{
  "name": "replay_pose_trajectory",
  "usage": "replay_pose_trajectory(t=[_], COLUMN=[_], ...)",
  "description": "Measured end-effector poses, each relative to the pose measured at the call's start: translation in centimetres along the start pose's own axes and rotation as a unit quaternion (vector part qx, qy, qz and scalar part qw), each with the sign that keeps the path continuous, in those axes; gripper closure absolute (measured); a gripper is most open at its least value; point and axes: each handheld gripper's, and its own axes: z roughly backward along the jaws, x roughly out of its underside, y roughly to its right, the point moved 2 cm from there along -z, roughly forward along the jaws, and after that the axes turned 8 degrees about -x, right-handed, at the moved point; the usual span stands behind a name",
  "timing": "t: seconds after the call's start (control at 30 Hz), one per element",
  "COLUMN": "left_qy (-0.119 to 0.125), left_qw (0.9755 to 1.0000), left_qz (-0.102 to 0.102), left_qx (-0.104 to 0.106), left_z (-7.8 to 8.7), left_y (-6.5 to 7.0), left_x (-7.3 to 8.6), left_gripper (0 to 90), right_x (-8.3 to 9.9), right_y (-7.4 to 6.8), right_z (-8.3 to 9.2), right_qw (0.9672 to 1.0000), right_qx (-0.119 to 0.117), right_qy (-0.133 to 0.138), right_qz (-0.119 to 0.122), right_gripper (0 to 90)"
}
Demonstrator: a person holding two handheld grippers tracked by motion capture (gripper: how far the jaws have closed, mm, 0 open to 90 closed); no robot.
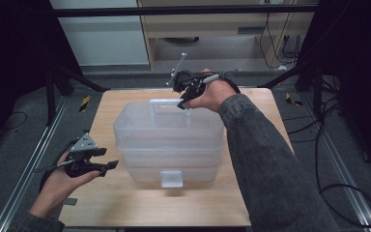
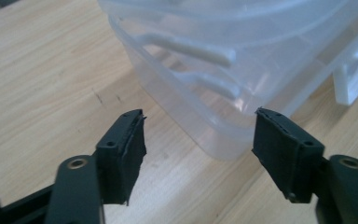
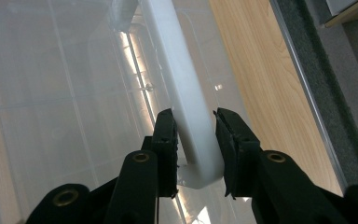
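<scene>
From the high view I see a clear plastic storage box (image 1: pixel 169 140) sitting near the middle of the wooden table (image 1: pixel 251 193), its layers stacked one on another and a white latch (image 1: pixel 171 178) on the side facing me. A white handle (image 1: pixel 166 102) stands up from the lid at the far side of the box.

My right gripper (image 1: pixel 187 96) is over that far side, closed around the handle. In the right gripper view the handle (image 3: pixel 186 107) runs as a pale bar up between the two black pads (image 3: pixel 167 140), and both pads seem to sit against it — though on the right-hand pad I can't quite make out whether there is a hair of daylight left. Through the clear lid (image 3: pixel 51 93) below I see the dividers of the box's compartments, and the table edge with the grey floor (image 3: pixel 326 84) beyond.

My left gripper (image 1: pixel 108 166) is held just off the box's near left corner, not touching it. In the left gripper view its jaws stand apart with nothing between them — the rounded corner of the box (image 2: pixel 223 93) lies ahead, past the fingertips (image 2: pixel 126 144), and bare tabletop (image 2: pixel 51 93) is to the side.
</scene>
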Motion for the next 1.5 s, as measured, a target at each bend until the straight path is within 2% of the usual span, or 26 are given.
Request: replay_pose_trajectory(t=[0.17, 0.43, 0.77, 1.1, 1.2, 1.33, 1.47, 1.5], left_qy=[-0.002, 0.013, 0.041, 0.042, 0.041, 0.040, 0.037, 0.037], left_qw=[1.0000, 0.9999, 0.9991, 0.9991, 0.9991, 0.9992, 0.9993, 0.9993], left_qz=[-0.003, -0.001, 0.007, 0.004, 0.002, 0.001, 0.000, 0.000], left_qx=[0.005, 0.003, -0.003, -0.005, -0.006, -0.006, -0.006, -0.006], left_z=[-0.1, -0.1, -0.8, -0.8, -0.7, -0.7, -0.7, -0.7], left_y=[0.0, -0.1, -0.1, 0.0, 0.0, 0.0, 0.0, 0.1], left_x=[-1.1, -2.7, -3.5, -3.6, -3.6, -3.6, -3.7, -3.7], left_gripper=[41.9, 51.5, 54.0, 54.0, 54.2, 54.2, 54.3, 54.4], right_x=[-0.2, -0.6, -0.7, -0.6, -0.7, -0.7, -0.3, -0.2], right_y=[0.3, 1.0, 1.3, 1.5, 1.2, 0.8, 0.3, 0.1], right_z=[0.0, 0.1, 0.2, 0.1, 0.3, 1.0, 2.5, 2.9], right_qw=[1.0000, 0.9999, 0.9998, 0.9999, 0.9997, 0.9996, 0.9979, 0.9972], right_qx=[0.003, 0.003, 0.005, 0.006, 0.008, 0.014, 0.036, 0.042], right_qy=[-0.005, -0.012, -0.015, -0.006, 0.003, 0.015, 0.042, 0.046], right_qz=[-0.001, -0.007, -0.009, -0.011, -0.023, -0.021, -0.032, -0.041], right_gripper=[69.6, 69.2, 69.2, 68.3, 59.6, 49.9, 46.6, 46.4])
